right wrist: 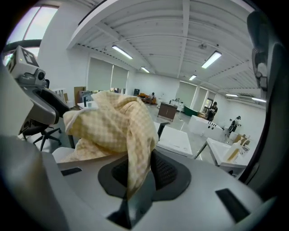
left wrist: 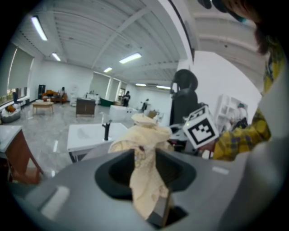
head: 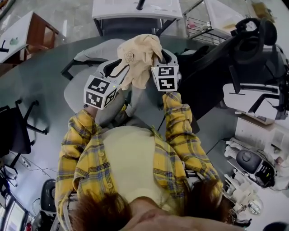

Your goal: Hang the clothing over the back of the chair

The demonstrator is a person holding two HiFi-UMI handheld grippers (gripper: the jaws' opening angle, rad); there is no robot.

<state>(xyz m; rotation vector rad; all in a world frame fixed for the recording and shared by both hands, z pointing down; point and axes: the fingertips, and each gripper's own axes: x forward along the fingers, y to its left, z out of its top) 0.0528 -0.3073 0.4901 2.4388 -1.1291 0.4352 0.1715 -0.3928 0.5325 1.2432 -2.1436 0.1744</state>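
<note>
Overhead, a person in yellow plaid sleeves [head: 180,131] holds a bunched cream garment [head: 137,56] aloft between two hand-held grippers, above a light grey chair [head: 76,92] on a grey floor [head: 43,81]. The right gripper [right wrist: 137,173] has its jaws drawn narrow and pinched on a fold of the checked cloth, which rises from the pads and billows into a loose mound just ahead of them. The left gripper [left wrist: 145,169] stands with its jaws spread wide; a strip of the garment hangs down through the gap between the dark pads, though whether the cloth touches either pad is hard to tell from this angle. Seen from the head camera, the two grippers sit close together side by side, marker cubes toward the person, with the garment heaped over both sets of jaws and its lower edge dangling between them. The garment is carried by the grippers, not yet laid over the chair's back. From the left gripper's camera the right gripper's cube [left wrist: 201,128] shows just beyond the cloth, beside the plaid sleeve. A white table [head: 135,9] stands past the chair at the top of the head view, and a black office chair [head: 253,43] sits at the frame's right edge
</note>
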